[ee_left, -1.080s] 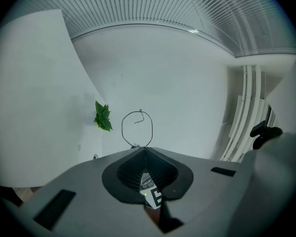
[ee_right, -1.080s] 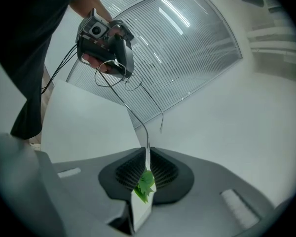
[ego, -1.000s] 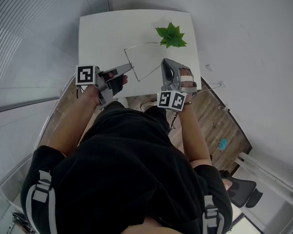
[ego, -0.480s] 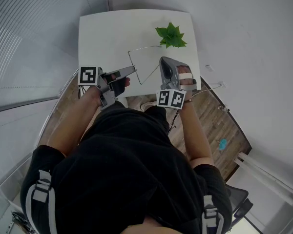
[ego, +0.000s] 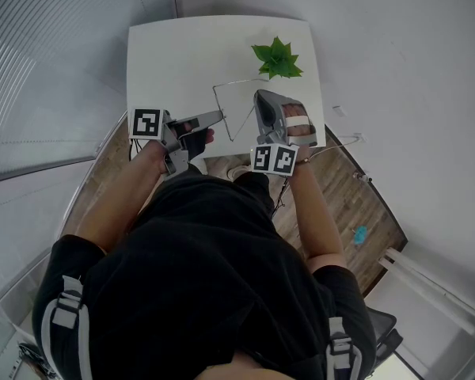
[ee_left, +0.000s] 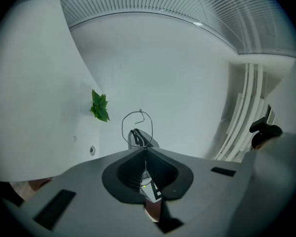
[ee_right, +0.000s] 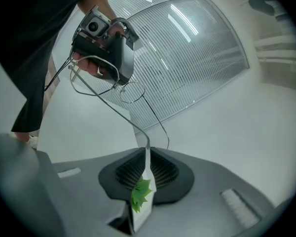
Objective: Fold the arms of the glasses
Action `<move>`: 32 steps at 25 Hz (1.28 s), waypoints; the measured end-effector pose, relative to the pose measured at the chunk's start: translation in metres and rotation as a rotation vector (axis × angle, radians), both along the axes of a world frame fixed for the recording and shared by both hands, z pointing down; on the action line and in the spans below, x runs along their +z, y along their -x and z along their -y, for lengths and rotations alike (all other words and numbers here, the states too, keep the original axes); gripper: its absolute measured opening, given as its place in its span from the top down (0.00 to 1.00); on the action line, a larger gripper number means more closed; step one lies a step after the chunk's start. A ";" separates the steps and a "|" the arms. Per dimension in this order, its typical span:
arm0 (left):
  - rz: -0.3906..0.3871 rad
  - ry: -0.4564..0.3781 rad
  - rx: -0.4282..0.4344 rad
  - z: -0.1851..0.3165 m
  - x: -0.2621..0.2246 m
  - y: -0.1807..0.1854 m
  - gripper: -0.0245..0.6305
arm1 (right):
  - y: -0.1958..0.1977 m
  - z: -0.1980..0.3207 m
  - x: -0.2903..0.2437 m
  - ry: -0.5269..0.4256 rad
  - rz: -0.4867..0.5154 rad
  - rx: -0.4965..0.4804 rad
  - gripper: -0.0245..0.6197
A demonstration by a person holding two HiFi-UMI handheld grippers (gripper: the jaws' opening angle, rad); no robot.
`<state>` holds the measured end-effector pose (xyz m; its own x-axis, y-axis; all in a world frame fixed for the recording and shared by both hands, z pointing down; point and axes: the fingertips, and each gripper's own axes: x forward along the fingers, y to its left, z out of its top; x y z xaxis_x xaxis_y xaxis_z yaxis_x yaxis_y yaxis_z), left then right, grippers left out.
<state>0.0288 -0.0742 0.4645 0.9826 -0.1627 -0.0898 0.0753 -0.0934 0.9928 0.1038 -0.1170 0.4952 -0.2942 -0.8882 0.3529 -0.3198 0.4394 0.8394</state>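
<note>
White table under both grippers; plant beyond right gripper. At lens frame, left gripper shut on glasses. Right gripper nearly closed, pinching tip of one arm. Glasses in air, spanning gap between grippers. Step: keep frame still, sweep tip in arc about hinge toward lenses; no twist, wire looks bendy. Pinched arm's long axis runs from right jaws to left gripper.

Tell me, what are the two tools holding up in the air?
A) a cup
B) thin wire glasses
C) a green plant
B: the left tool and the right tool are both shut on the thin wire glasses, while the green plant sits by itself on the white table.
</note>
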 end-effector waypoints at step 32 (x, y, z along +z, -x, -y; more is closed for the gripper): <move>-0.001 0.005 0.084 -0.016 -0.005 -0.017 0.94 | 0.031 -0.002 -0.003 -0.060 -0.127 -0.112 0.90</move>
<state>0.0458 -0.0584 0.4597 0.9927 -0.0797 -0.0903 0.0838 -0.0815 0.9931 0.0731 -0.1147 0.4923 -0.3493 -0.8728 0.3410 -0.1612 0.4145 0.8957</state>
